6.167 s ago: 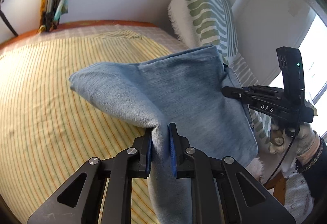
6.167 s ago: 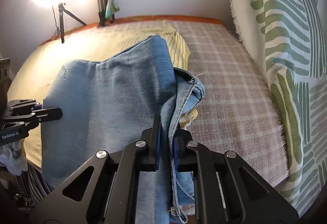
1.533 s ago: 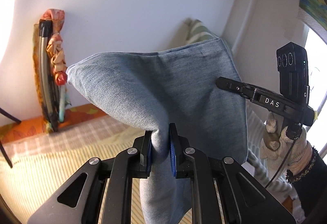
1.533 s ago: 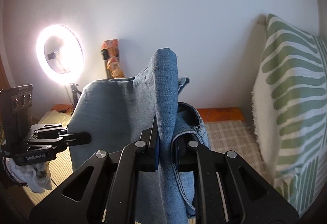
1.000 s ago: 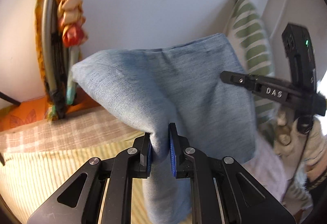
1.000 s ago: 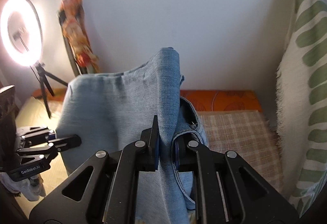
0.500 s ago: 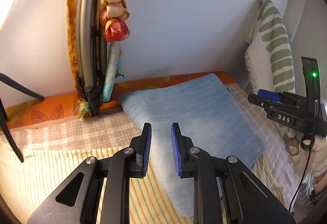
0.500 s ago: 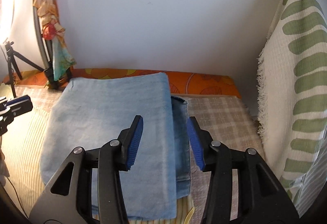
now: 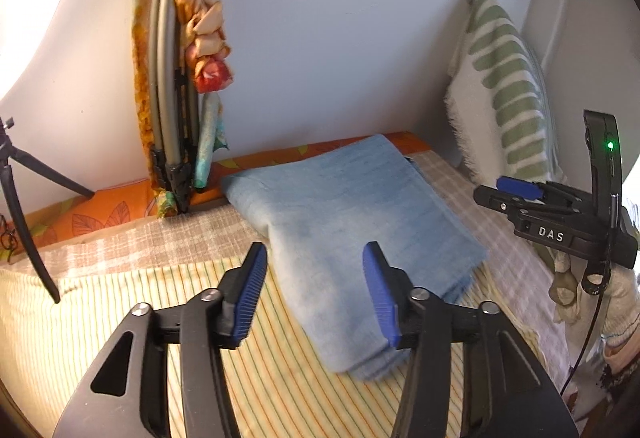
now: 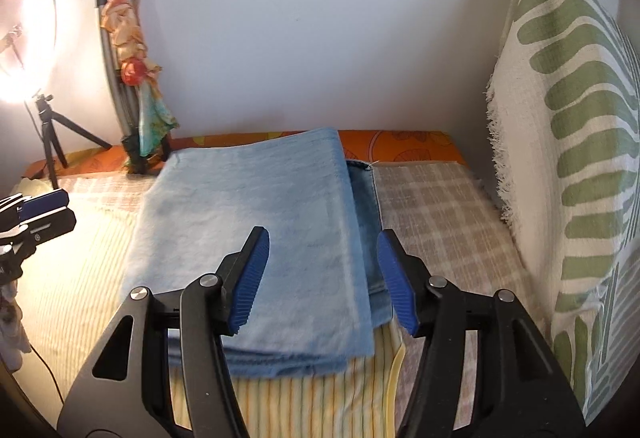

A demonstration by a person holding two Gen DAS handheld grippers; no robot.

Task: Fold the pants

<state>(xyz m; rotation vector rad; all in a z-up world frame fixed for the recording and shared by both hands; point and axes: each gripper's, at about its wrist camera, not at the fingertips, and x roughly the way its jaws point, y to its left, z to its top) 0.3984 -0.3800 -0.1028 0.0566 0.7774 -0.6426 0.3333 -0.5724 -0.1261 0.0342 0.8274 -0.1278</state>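
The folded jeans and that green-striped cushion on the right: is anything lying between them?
Nothing lies there. In the right wrist view only bare checked bedcover separates the folded jeans from the green-striped cushion.

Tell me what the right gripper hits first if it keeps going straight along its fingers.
Most likely the folded light-blue denim pants on the bed; the right gripper, jaws opening and empty, points down at them.
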